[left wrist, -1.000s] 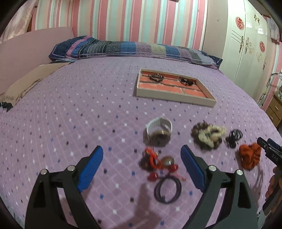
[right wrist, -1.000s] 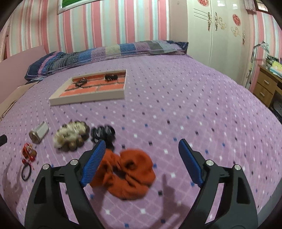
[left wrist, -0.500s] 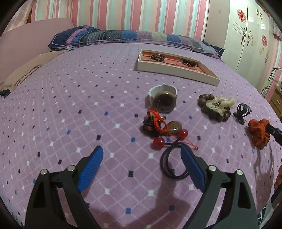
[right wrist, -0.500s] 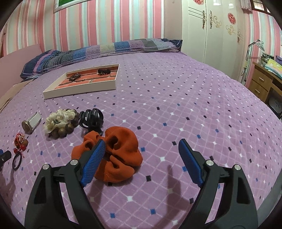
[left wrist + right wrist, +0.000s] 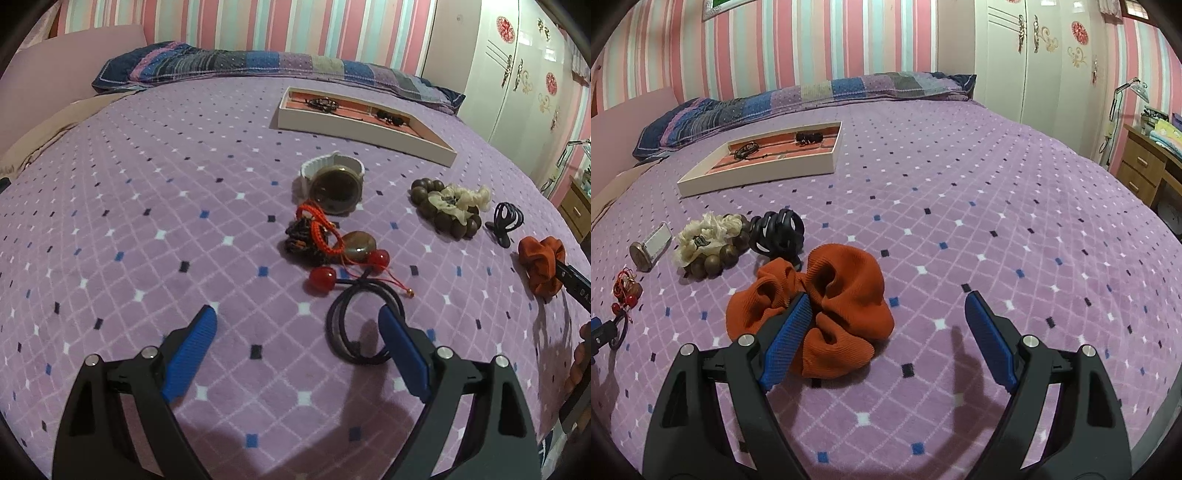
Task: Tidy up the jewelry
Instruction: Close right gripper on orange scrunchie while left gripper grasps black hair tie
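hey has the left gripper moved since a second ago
Yes. The left gripper has come down toward the bedspread; its right finger now overlaps the dark hair tie, and the tray looks flatter.

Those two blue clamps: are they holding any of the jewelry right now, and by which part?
Nothing is held. The left gripper is open above the black hair tie; the right gripper is open over the orange scrunchie, with no pad pressing on either.

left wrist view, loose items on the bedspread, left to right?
Red cord bracelet → white-strap watch → black hair tie → wooden bead bracelet with cream scrunchie → black claw clip → orange scrunchie.
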Demonstrator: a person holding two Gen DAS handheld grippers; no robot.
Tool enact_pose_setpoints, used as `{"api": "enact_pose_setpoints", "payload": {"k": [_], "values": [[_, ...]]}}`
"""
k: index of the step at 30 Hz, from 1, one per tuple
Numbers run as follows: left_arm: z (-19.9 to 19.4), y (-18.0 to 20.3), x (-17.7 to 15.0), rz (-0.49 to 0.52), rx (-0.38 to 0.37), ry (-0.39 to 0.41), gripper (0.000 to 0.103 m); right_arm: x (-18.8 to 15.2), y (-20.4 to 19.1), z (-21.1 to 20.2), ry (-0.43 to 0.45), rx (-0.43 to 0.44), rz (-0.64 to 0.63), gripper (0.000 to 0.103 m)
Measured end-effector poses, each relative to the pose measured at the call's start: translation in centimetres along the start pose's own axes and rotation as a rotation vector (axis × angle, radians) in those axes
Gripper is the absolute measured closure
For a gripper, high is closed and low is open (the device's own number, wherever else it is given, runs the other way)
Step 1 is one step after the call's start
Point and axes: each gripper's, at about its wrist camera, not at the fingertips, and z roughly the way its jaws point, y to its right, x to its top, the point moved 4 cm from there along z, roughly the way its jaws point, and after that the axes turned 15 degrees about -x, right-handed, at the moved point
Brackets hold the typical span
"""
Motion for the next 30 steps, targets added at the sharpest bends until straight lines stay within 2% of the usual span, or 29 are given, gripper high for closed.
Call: {"api": "enact_pose_setpoints", "payload": {"k": [5, 9, 12, 15, 16, 19, 30], "values": [[0.3, 0.1, -0.1, 0.008, -0.002, -0.006, 0.016, -0.3, -0.3, 0.8, -0.015, 0.009, -0.002, 0.021], [0.4, 0.1, -0.1, 0.008, 0.003, -0.013, 0.021, -0.5, -0.6, 1.2, -0.025, 0.02, -0.006, 0.029], [0.3, 0.3, -0.1, 0.016, -0.006, -0.012, 0.031, -0.6, -0.8, 1.4, -0.032, 0.036, -0.01, 0.037], [0.3, 0.5, -0.2, 0.026, -0.014, -0.014, 0.034, -0.8, -1.1, 1.3, -0.034, 0.049, -0.017, 0.046], [0.3, 0.6, -0.3, 0.031, -0.019, -0.018, 0.041, -0.8, -1.2, 1.3, -0.034, 0.053, -0.02, 0.05], [0.4, 1.0, -0.4, 0.039, -0.032, -0.024, 0.049, -1.0, -1.7, 1.2, -0.028, 0.061, -0.037, 0.057], [0.7, 1.9, -0.2, 0.043, -0.062, -0.044, 0.071, -1.0, -1.9, 1.0, -0.027, 0.074, -0.032, 0.063]]}}
